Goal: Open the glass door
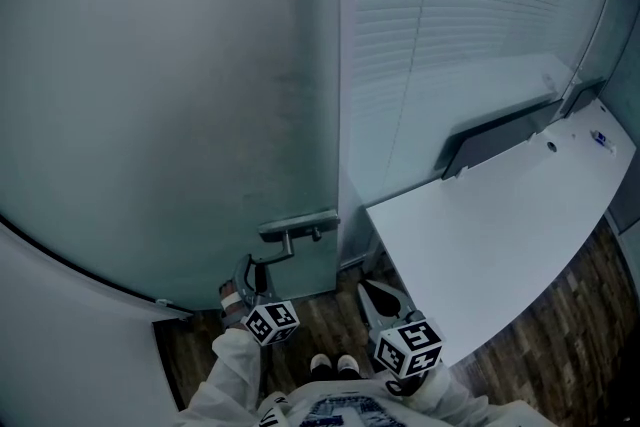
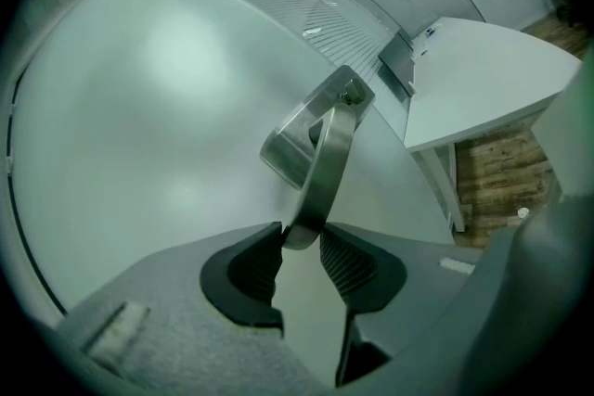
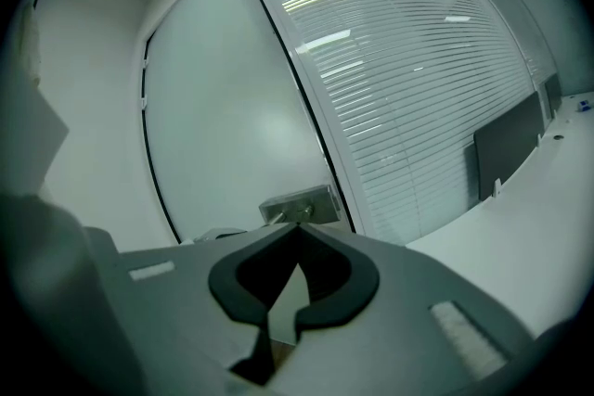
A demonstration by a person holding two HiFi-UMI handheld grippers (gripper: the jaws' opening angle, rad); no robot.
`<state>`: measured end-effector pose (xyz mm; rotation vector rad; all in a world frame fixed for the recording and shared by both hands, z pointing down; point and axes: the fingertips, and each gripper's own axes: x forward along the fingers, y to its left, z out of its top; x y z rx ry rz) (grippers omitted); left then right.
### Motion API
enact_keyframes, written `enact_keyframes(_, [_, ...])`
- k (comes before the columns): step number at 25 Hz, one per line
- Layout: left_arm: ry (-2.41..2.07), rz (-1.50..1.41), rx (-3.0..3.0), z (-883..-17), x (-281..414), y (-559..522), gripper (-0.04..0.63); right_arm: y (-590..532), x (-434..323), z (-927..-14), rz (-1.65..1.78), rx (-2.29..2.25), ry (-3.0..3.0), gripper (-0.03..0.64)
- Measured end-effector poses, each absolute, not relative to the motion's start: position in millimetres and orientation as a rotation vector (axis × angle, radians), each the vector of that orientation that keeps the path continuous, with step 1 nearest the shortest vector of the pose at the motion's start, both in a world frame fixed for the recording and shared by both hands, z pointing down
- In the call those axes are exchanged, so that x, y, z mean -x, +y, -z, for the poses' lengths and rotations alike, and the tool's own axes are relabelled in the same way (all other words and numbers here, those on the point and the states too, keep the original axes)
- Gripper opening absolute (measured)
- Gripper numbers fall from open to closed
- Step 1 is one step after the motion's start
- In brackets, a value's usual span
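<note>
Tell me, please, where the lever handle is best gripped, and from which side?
Grip the lever handle at its free end, far from the mounting plate, coming straight at the glass door; the bar is slim there. The left gripper clamps there.

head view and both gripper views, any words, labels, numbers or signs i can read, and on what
No readable text anywhere.
Marker cubes: black-and-white square patterns only, no letters.
Blue mark on the desk: too small to read.
Door handle: plain metal, no lettering.
</note>
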<state>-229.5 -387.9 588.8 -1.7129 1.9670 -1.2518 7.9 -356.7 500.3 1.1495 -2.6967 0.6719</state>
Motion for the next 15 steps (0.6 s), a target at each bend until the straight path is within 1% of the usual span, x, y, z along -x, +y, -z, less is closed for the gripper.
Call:
enact_keyframes(5, [1.967,1.268,1.664,-580.8,227.3,-370.4,0.13,-351.6,-12.0,-500.8,-0.685,-1.147,-2.704,0.005])
enact_keyframes(15, [1.797,1.402,1.622,-562.4,221.2,-347.4,0.141,-343.2,-19.7,-505.9,-0.72,-1.116,-2.717,0.005])
